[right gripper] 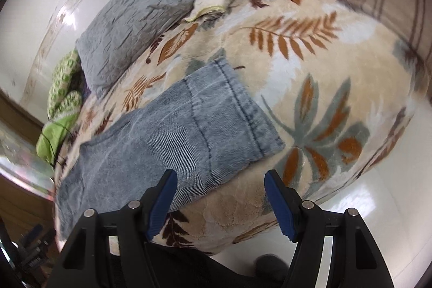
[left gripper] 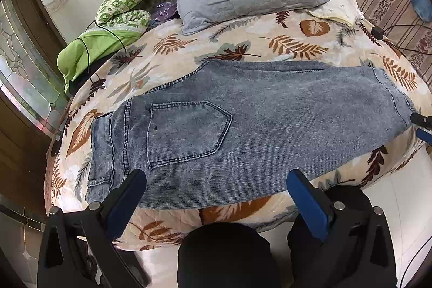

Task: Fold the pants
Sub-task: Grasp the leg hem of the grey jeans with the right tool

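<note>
Both jaws stand wide and empty: left gripper (left gripper: 216, 180) near the pants' (left gripper: 243, 120) waistband, right gripper (right gripper: 220, 180) near their hem (right gripper: 243, 109). Pinch both layers at each near edge, then likely carry the hem evenly over to the waistband.

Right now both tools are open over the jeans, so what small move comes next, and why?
Probably lower the right tool onto the hem end of the jeans and close on it. The jeans lie flat on the leaf-print blanket, already doubled leg on leg, and that hem sits just ahead of its open jaws, ready to carry toward the waistband.
</note>
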The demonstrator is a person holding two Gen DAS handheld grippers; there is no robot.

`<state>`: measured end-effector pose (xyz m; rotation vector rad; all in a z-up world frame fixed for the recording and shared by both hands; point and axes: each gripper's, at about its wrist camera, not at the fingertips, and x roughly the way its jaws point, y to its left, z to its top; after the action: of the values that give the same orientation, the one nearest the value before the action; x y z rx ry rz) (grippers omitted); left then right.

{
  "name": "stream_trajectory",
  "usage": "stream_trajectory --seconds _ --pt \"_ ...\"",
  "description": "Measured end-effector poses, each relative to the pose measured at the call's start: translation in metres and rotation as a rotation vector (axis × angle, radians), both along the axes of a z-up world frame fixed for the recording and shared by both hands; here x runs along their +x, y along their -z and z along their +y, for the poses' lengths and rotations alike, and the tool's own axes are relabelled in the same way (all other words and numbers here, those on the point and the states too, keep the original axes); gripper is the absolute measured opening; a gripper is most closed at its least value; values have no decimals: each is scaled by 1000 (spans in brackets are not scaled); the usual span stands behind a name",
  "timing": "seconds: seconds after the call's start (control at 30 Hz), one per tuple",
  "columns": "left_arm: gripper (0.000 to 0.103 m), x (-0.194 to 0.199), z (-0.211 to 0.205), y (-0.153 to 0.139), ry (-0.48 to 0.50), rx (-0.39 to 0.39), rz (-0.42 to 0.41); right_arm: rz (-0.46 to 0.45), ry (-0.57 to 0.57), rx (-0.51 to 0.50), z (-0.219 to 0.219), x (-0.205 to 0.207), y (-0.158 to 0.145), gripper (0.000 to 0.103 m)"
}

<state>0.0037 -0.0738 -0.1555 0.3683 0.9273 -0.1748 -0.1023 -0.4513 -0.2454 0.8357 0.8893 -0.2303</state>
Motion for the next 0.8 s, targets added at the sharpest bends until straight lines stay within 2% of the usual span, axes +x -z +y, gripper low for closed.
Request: stream_trajectory --seconds 0.17,0.33,0.5,0.57,0.6,0.63,0.8 --pt "103 -2 -4 2 10 11 3 -63 99 216 -23 -4 27 70" --pt "103 -3 -7 2 13 21 -1 -100 208 348 -45 -7 48 65" --pt "103 -2 -12 6 21 33 11 -133 232 363 -54 6 51 65" --pt "103 -2 -14 6 25 36 8 -148 235 356 -54 13 51 56" --pt "103 -2 -14 5 25 38 6 -142 231 347 -54 17 52 41" --pt "103 -2 -14 5 24 39 5 -136 228 347 -53 19 53 37" --pt "103 1 -9 3 8 35 4 -141 213 283 -50 22 39 29"
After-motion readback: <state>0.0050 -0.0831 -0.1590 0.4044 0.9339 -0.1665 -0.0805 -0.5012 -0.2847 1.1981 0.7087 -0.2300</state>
